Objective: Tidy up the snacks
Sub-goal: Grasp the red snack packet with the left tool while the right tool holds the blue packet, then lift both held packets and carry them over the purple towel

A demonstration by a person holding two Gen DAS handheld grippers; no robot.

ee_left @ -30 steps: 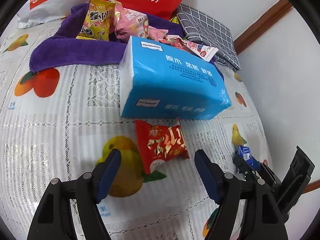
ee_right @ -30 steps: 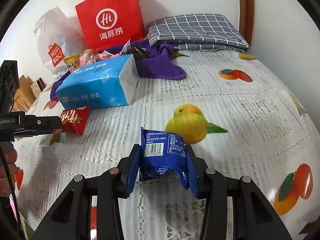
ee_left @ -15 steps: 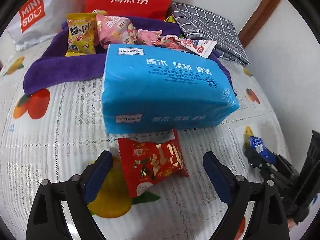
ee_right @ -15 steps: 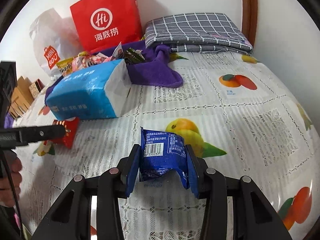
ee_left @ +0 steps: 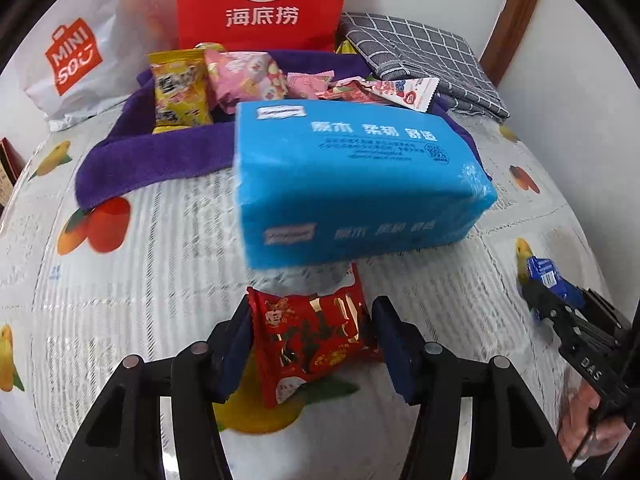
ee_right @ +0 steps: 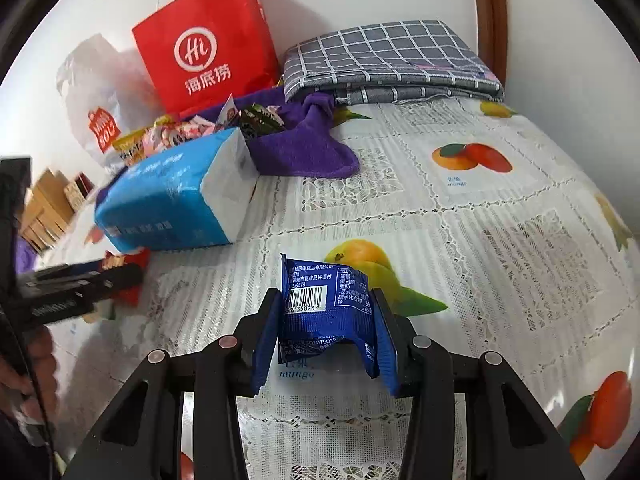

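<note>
Left wrist view: my left gripper (ee_left: pixel 312 344) has just been closing, and the red snack packet (ee_left: pixel 310 334) sits between its blue pads, crinkled glossy foil with gold print; both pads look pressed against the packet's edges, jaws roughly half shut. The packet lies on the tablecloth (ee_left: pixel 132 280), a white lace-patterned sheet printed with oranges and mangoes. Just beyond it rests a blue tissue pack (ee_left: pixel 356 184), a soft plastic-wrapped block with rounded corners, its near edge touching or overlapping the packet's top. Behind that, a plush purple towel (ee_left: pixel 160 152) carries a heap of small wrappers: a yellow packet (ee_left: pixel 180 92), a pink packet (ee_left: pixel 244 78) and others. A stiff red paper bag (ee_left: pixel 264 0) stands at the back beside a white plastic bag (ee_left: pixel 76 64) and a folded grey checked cloth (ee_left: pixel 420 56). Right wrist view: my right gripper (ee_right: pixel 324 340) clamps a blue snack packet (ee_right: pixel 324 304), jaws narrowed onto its sides, the matte foil buckled at the bottom, barcode facing the camera, held above the tablecloth over a mango print (ee_right: pixel 368 264). My left gripper shows at the left edge as dark blurred bars, the red packet at its tip.
</note>
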